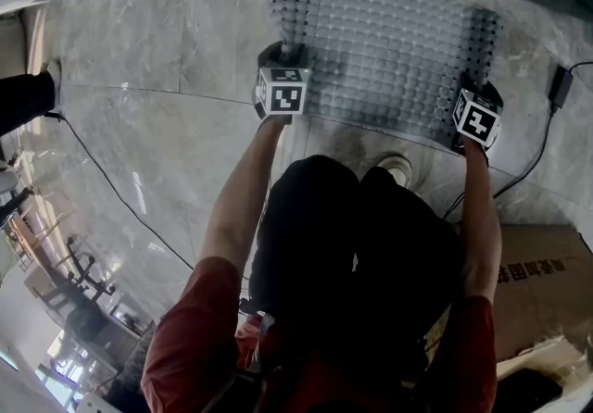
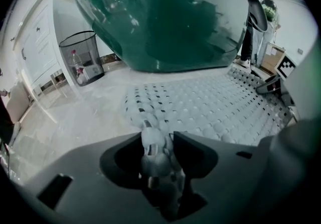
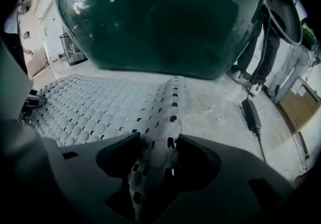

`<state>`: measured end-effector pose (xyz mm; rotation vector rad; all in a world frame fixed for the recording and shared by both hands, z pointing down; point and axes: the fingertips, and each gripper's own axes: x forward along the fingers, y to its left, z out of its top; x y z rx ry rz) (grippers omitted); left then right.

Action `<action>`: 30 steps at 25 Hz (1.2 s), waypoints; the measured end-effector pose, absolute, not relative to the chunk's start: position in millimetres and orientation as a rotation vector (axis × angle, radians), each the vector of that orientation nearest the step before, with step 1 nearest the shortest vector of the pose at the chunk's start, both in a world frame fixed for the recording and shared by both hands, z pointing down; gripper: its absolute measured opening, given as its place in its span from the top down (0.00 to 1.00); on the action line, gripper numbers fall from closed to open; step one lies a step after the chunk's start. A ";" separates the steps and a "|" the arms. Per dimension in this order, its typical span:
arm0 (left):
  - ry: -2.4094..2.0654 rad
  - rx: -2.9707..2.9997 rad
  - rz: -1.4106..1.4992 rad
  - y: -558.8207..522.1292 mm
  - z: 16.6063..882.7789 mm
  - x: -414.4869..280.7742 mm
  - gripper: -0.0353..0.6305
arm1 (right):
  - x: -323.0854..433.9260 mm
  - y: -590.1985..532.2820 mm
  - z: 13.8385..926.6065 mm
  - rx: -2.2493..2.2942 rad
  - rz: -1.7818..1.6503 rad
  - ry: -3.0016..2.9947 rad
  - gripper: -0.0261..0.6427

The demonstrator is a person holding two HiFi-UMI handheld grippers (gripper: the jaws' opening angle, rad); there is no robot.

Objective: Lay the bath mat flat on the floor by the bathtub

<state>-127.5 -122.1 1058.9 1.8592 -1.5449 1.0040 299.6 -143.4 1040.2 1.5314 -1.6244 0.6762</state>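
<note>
Inside left tongs (image 2: 156,138) and right tongs (image 3: 158,141) sit the bath mat's (image 1: 389,50) corners.

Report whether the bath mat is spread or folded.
Mostly spread: bath mat lies flat by the bathtub; near corners ridge up inside left gripper and right gripper.

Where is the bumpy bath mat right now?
The bath mat lies spread on the marble floor beside the dark green bathtub, top middle of the head view, its near corners between the left tongs and the right tongs.
</note>
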 end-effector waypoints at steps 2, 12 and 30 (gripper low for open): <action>-1.553 1.862 0.999 -122.4 1059.8 -130.0 0.66 | 304.4 -143.3 1039.9 1.540 0.692 -1.614 0.60; -1.608 1.893 0.985 -123.2 1049.8 -135.4 0.56 | 311.1 -146.4 1029.1 1.556 0.621 -1.617 0.49; -1.557 2.038 0.770 -122.7 993.1 -90.9 0.48 | 263.0 -136.7 974.7 1.689 0.637 -1.807 0.46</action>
